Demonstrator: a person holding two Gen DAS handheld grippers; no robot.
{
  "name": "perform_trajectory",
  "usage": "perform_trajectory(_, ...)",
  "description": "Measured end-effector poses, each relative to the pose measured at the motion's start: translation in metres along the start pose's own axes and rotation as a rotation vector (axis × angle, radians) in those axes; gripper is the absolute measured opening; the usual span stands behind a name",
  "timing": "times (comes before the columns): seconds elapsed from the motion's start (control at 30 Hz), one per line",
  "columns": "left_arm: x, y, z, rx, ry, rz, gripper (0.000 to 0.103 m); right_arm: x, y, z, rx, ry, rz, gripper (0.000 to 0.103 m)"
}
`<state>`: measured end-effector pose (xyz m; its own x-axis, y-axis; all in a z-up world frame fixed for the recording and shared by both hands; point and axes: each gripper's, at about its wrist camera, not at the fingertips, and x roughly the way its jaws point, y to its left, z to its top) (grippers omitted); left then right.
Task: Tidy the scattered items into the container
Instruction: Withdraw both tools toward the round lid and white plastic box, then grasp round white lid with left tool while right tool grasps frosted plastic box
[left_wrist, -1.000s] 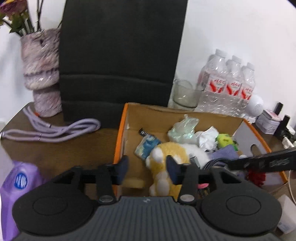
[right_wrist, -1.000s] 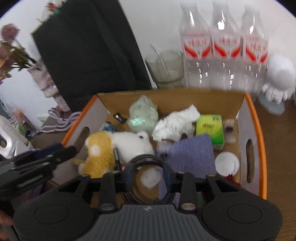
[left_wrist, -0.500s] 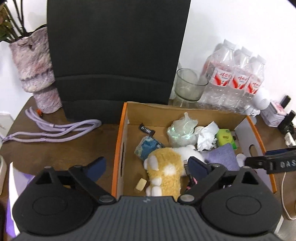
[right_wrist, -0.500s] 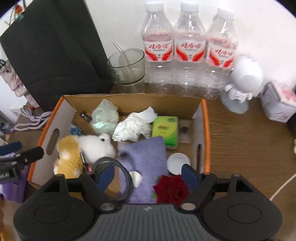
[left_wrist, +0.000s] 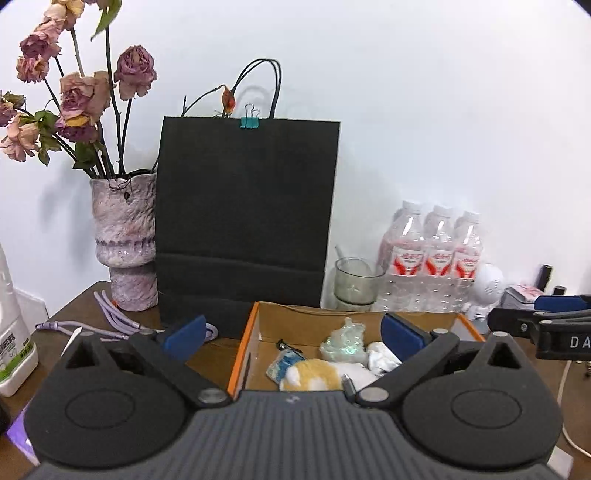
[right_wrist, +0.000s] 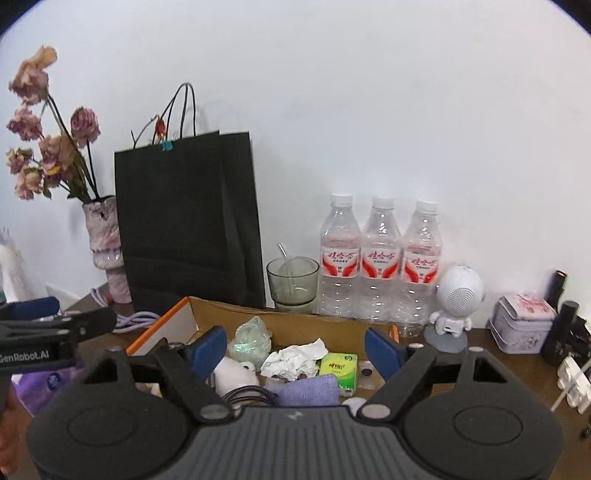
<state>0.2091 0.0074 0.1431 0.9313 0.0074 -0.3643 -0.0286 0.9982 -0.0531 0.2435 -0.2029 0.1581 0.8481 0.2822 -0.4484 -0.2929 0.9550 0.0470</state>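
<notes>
Left wrist view, left tongs (left_wrist: 293, 334) spread empty, cardboard box (left_wrist: 242, 354) below

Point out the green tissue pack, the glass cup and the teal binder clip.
green tissue pack (right_wrist: 338, 365), right wrist view, on its printed top face.
glass cup (right_wrist: 292, 280), right wrist view, on its front wall.
teal binder clip (left_wrist: 250, 122), left wrist view, on its teal body.

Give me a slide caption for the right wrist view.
Open right gripper above a cardboard box holding crumpled tissue, green tissue pack and purple cloth.
</notes>
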Motion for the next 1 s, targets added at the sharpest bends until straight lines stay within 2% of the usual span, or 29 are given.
perform_trajectory(0.13,-0.044,-0.004,-0.023,0.008,-0.015,0.034,0.103,-0.042,0.000,-0.028,0.035,-0.027,0.021,0.081)
perform_trajectory(0.27,-0.104,-0.003,-0.086,0.006,-0.015,-0.039,0.103,-0.103,0.007,-0.097,0.057,-0.045,0.008,0.084)
perform_trajectory(0.33,-0.131,-0.004,-0.124,0.015,-0.004,-0.052,0.103,-0.127,0.016,-0.137,0.070,-0.033,-0.005,0.084)
perform_trajectory(0.43,-0.158,-0.008,-0.170,0.001,0.069,-0.057,0.103,-0.153,0.023,-0.184,0.114,-0.002,-0.012,0.084)
perform_trajectory(0.5,-0.168,-0.009,-0.187,-0.010,0.117,-0.079,0.103,-0.163,0.023,-0.204,0.129,0.020,-0.011,0.084)
perform_trajectory(0.6,-0.171,-0.014,-0.190,0.032,0.116,-0.096,0.103,-0.162,0.019,-0.212,0.080,0.031,-0.052,0.084)
perform_trajectory(0.67,-0.169,-0.016,-0.186,0.036,0.107,-0.086,0.103,-0.156,0.009,-0.207,0.087,0.029,-0.111,0.084)
perform_trajectory(0.83,-0.161,-0.018,-0.182,0.035,0.115,-0.113,0.103,-0.122,-0.023,-0.188,0.073,0.041,-0.170,0.084)
perform_trajectory(1.0,-0.135,-0.038,-0.173,0.072,0.129,-0.207,0.102,-0.071,-0.064,-0.174,0.174,0.066,-0.184,0.084)
